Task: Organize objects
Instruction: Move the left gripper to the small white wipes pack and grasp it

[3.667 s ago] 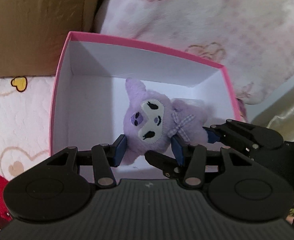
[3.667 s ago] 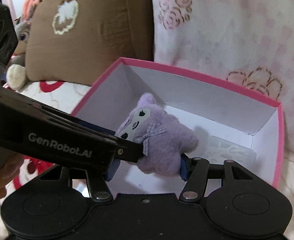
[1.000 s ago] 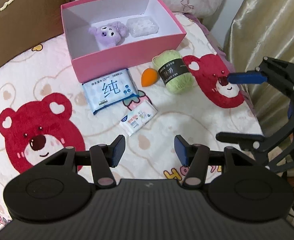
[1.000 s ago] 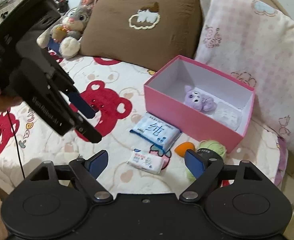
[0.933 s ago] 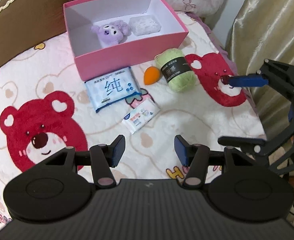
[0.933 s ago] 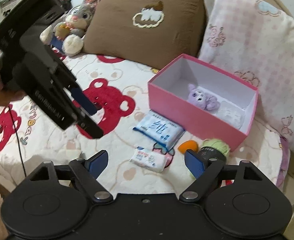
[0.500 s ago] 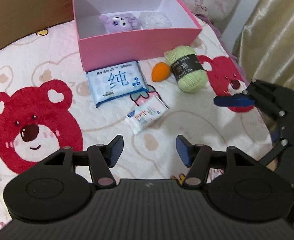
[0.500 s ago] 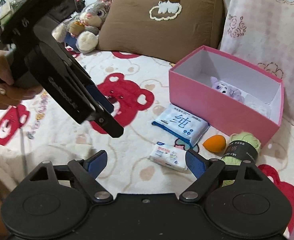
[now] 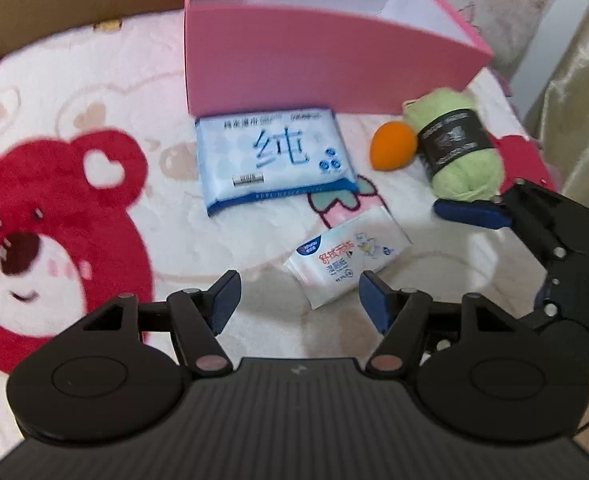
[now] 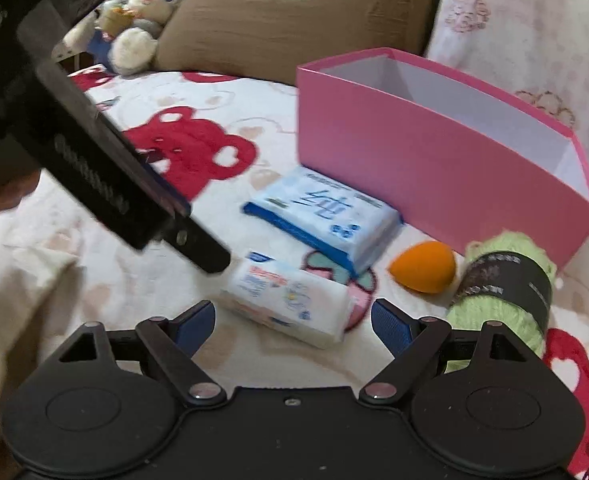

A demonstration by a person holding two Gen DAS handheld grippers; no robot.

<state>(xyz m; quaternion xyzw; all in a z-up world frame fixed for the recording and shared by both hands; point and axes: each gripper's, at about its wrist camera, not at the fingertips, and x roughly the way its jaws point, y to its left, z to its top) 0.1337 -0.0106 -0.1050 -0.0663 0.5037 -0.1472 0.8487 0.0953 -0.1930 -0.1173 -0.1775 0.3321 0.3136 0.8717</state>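
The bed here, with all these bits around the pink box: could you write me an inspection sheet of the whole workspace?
Surface: bedspread printed with red bears.
Job's things: pink box, open; blue-and-white pack lies before it; small wipes pack, orange sponge and green yarn ball lie nearby. The sponge is close beside the yarn.
Clutter: nothing seen.
Grippers: left hand-held gripper empty, jaws opening, above the wipes pack; right hand-held gripper open, empty.
Cables: nothing seen.
Surroundings: brown pillow, pink floral pillow, plush rabbit, beige curtain.
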